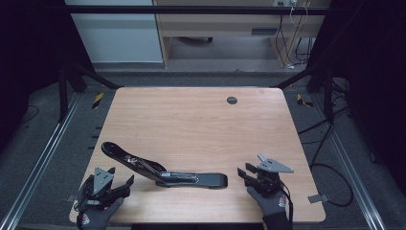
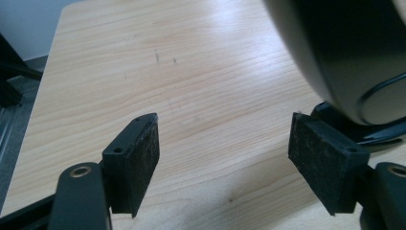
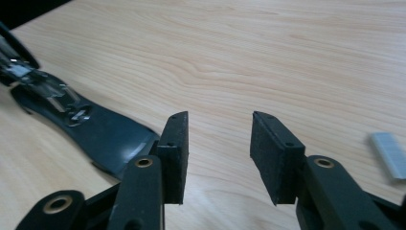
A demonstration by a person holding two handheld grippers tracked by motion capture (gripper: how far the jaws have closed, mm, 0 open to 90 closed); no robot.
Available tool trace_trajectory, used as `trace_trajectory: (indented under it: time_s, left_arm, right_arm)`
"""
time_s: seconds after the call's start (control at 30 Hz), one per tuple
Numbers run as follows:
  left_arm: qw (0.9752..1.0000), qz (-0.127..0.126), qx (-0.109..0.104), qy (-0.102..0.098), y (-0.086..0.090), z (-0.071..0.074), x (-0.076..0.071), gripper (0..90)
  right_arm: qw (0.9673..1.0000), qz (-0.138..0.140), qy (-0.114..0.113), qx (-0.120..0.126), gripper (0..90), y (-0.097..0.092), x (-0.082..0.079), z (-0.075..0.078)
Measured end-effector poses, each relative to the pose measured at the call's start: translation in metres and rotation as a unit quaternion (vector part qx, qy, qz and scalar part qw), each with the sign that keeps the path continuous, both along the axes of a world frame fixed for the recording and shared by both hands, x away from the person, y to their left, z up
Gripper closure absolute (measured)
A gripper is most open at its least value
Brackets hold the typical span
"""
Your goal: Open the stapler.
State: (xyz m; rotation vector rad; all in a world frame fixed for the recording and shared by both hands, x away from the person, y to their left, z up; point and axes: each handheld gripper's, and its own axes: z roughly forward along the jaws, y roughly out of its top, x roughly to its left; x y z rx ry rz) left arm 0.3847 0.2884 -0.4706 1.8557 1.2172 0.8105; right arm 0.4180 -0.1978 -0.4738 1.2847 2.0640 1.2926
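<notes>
A black stapler (image 1: 163, 171) lies swung open along the near part of the wooden table (image 1: 191, 120), its metal staple channel facing up. My left gripper (image 1: 120, 176) is at the near left corner, open and holding nothing, its jaws just short of the stapler's raised left end. In the left gripper view, that rounded end (image 2: 344, 52) looms at the upper right, close beside the right pad of the open left gripper (image 2: 225, 153). My right gripper (image 1: 244, 171) stands open just right of the stapler's flat base end (image 3: 103, 134). Only bare wood lies between the pads of the right gripper (image 3: 218, 143).
A short strip of staples (image 3: 390, 153) lies on the table to the right of the right gripper. A round grommet hole (image 1: 231, 100) sits near the far edge. Gloved hands hold both grippers at the table's near edge; cables trail off to the right.
</notes>
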Motion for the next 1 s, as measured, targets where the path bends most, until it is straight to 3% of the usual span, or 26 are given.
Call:
trace_trajectory:
  time_s: [0.23,0.4,0.53,0.6,0.77,1.0]
  left_arm:
    - [0.9997,0.019,-0.008,-0.009,0.005,-0.009,0.002,28.3]
    - [0.9995,0.030,-0.004,-0.008,0.006,-0.012,0.004,31.3]
    - [0.9990,0.043,-0.002,-0.012,0.008,-0.014,0.005,31.6]
    - [0.9990,0.044,-0.005,-0.010,0.008,-0.015,0.005,31.9]
    - [0.9993,0.036,-0.001,-0.009,0.007,-0.017,0.006,31.8]
    - [0.9992,0.039,-0.002,-0.008,0.007,-0.018,0.006,31.7]
  right_arm:
    - [0.9989,-0.027,0.017,-0.035,58.2,-0.023,0.013,0.009]
    - [0.9966,-0.052,0.032,-0.056,60.4,-0.035,0.025,0.014]
    - [0.9948,-0.058,0.030,-0.078,62.4,-0.042,0.034,0.017]
    - [0.9941,-0.065,0.038,-0.078,63.9,-0.044,0.038,0.018]
    - [0.9914,-0.073,0.043,-0.100,67.1,-0.047,0.051,0.014]
    - [0.9883,-0.073,0.068,-0.115,67.9,-0.048,0.065,0.002]
